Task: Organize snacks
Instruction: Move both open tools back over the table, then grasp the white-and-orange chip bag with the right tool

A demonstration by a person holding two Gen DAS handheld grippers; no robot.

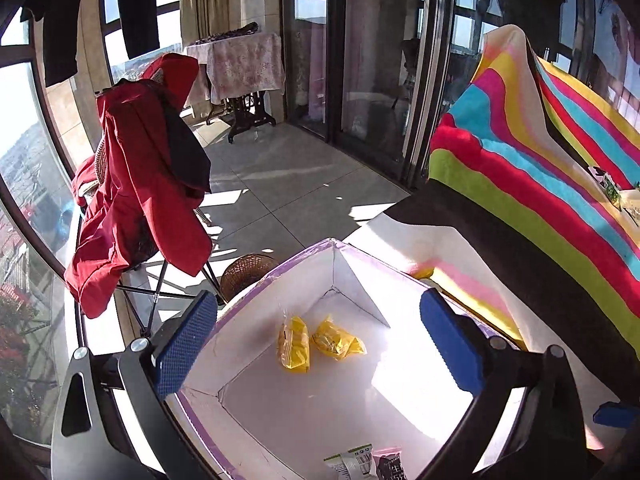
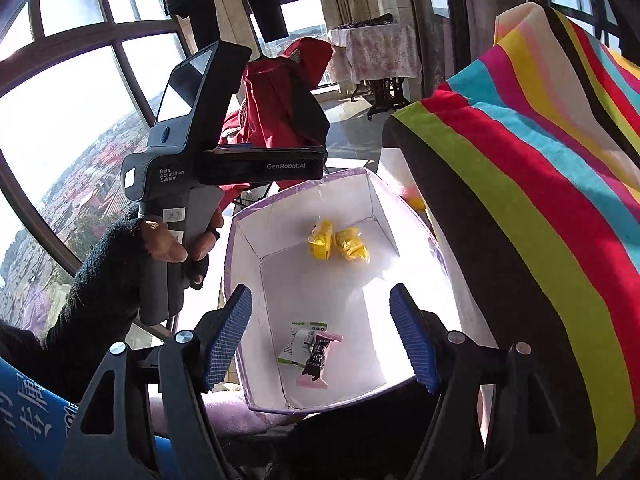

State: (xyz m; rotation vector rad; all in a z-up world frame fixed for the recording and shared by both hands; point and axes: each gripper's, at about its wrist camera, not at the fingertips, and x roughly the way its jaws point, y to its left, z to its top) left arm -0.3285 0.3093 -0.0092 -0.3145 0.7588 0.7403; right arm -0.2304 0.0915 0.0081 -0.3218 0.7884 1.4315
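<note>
A white box with a lilac rim (image 1: 296, 258) (image 2: 304, 212) stands open below both grippers. Two yellow snack packets (image 1: 294, 344) (image 2: 320, 240) lie side by side on its floor towards the far wall. A green-and-white packet (image 2: 300, 344) (image 1: 352, 462) and a pink-and-black packet (image 2: 318, 360) (image 1: 390, 466) lie overlapping at the near end. My left gripper (image 1: 319, 298) hangs open over the box with nothing between its blue pads. My right gripper (image 2: 320, 291) is also open and empty above the near packets. A gloved hand (image 2: 120, 272) holds the left device at the box's left.
A bright striped cloth (image 1: 540, 184) (image 2: 520, 160) covers the surface to the right of the box, with more small packets (image 1: 608, 188) on it. A red jacket on a folding chair (image 1: 140, 200) and a wicker basket (image 1: 248, 272) stand to the left on the tiled floor.
</note>
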